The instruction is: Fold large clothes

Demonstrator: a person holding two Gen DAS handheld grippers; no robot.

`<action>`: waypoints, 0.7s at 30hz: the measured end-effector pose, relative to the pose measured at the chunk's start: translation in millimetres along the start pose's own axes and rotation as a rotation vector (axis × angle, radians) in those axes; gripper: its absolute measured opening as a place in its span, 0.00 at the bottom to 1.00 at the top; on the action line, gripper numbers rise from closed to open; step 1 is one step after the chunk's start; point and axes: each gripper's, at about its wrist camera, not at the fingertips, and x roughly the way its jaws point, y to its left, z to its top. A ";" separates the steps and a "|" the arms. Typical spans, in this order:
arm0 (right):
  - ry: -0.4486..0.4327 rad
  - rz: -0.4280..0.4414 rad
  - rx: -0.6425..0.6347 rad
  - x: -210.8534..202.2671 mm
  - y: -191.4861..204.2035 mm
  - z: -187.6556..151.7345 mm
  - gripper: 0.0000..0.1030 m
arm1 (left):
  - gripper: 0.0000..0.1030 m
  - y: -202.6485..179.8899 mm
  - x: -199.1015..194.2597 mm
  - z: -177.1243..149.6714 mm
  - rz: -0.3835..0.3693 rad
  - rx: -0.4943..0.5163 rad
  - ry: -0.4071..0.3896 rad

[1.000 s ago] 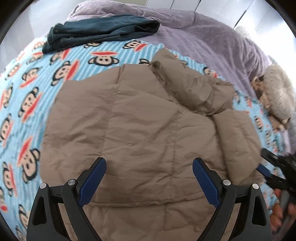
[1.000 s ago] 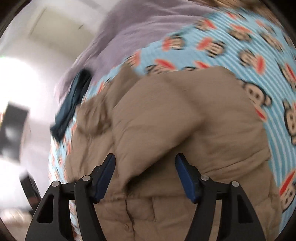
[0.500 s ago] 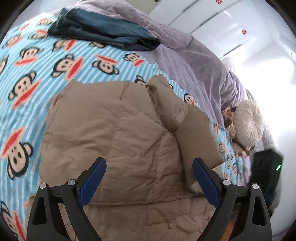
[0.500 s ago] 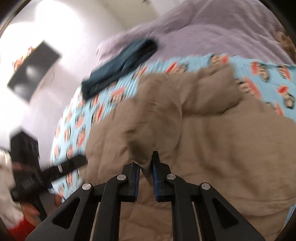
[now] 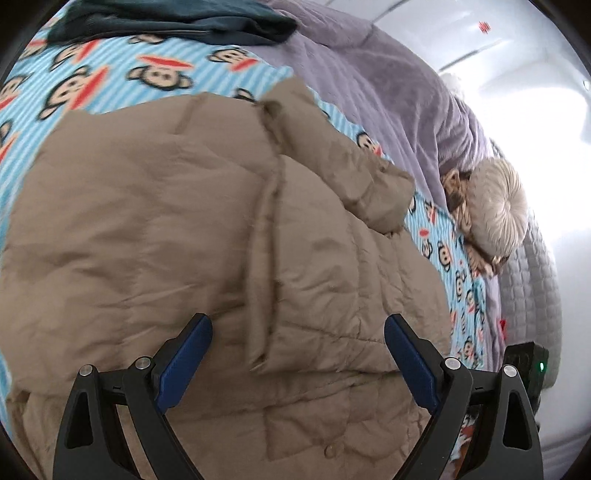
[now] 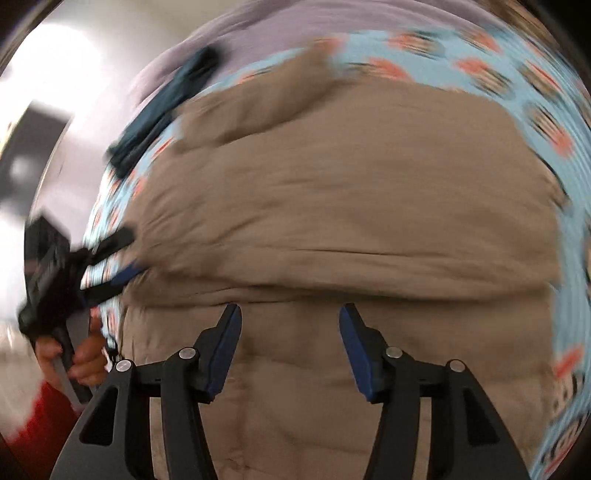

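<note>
Your left gripper [image 5: 297,354] hangs with fingers apart over the tan puffer jacket [image 5: 177,229] on the bed [image 5: 110,81], while your right gripper's [image 6: 290,345] fingers are opening, gripping nothing.

Jacket [image 5: 184,229] on blanket [image 5: 122,74], jeans [image 5: 173,18] behind

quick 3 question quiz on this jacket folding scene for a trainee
1. True or false: the left gripper is clamped on the tan puffer jacket.
2. What lies at the far end of the monkey-print blanket? A) folded dark jeans B) a laptop C) a shoe
3. Fill in: beside the purple comforter sits a round, cream ___.

Key: 1 false, its jaws stand open; 2 A; 3 cushion.
</note>
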 end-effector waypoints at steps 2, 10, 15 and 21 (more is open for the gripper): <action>-0.027 0.005 0.142 -12.8 -38.7 3.8 0.58 | 0.90 -11.8 7.0 1.7 0.010 0.035 0.005; -0.152 0.066 0.465 -38.7 -129.4 18.8 0.13 | 0.12 -30.9 -2.5 -5.4 0.027 0.114 -0.006; -0.125 0.036 0.368 -30.1 -119.3 24.2 0.10 | 0.13 0.7 -9.8 -22.5 0.114 0.070 0.014; -0.096 0.029 0.388 -7.5 -113.9 21.9 0.10 | 0.18 16.7 -31.2 -23.3 0.209 0.048 0.003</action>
